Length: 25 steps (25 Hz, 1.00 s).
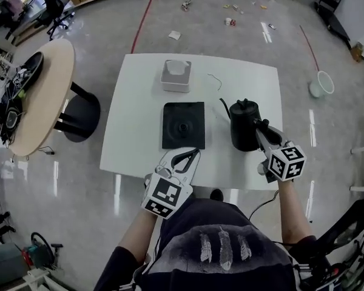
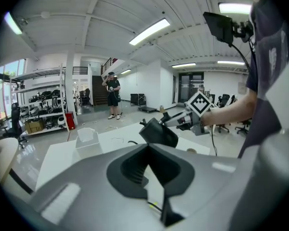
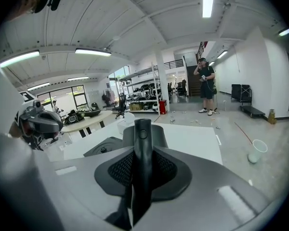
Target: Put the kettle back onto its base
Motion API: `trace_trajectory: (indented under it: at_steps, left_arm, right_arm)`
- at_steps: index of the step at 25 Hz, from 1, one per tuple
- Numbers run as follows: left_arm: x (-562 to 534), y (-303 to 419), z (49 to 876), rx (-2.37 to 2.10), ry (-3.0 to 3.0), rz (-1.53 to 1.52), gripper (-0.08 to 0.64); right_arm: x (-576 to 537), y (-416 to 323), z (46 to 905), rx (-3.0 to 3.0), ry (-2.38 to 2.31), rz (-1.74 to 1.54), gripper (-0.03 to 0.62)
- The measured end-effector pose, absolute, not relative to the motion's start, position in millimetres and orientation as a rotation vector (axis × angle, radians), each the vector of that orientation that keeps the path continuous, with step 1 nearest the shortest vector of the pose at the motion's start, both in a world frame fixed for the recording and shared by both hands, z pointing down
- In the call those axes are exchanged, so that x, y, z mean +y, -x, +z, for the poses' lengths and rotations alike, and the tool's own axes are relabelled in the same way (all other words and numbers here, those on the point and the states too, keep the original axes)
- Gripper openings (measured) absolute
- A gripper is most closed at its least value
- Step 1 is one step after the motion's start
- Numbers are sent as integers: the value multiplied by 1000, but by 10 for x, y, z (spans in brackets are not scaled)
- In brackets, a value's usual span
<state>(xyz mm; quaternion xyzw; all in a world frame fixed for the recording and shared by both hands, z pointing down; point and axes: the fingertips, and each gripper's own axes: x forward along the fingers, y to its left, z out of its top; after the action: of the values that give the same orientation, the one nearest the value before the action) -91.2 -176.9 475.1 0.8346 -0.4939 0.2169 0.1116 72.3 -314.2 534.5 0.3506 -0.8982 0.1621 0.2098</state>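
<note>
A black gooseneck kettle [image 1: 242,126] is at the right of the white table [image 1: 133,144]. My right gripper [image 1: 261,130] is shut on its handle [image 3: 142,153], which fills the gap between the jaws. In the left gripper view the kettle [image 2: 159,133] looks lifted a little off the tabletop. The square black base [image 1: 183,125] lies flat in the middle of the table, left of the kettle, with nothing on it. It also shows low at the left in the right gripper view [image 3: 103,148]. My left gripper [image 1: 185,157] is open and holds nothing, at the near edge just in front of the base.
A white tissue box [image 1: 175,76] stands behind the base, with a thin loose wire [image 1: 215,80] to its right. A round wooden table [image 1: 42,96] and a black stool [image 1: 79,117] stand to the left. A white cup [image 1: 321,83] lies on the floor at the right. A person [image 2: 113,95] stands far off.
</note>
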Motion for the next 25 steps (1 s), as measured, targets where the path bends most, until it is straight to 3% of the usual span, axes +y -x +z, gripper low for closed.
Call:
trace_trajectory:
  at_steps: [10, 25]
  left_arm:
    - [-1704, 1185, 4747, -1566, -2338, 596, 0]
    - [-1491, 1617, 4752, -1712, -2202, 568, 0]
  right_arm:
    - [-3209, -402, 4900, -2608, -829, 364, 64]
    - [-2947, 661, 4381, -2829, -449, 320, 64]
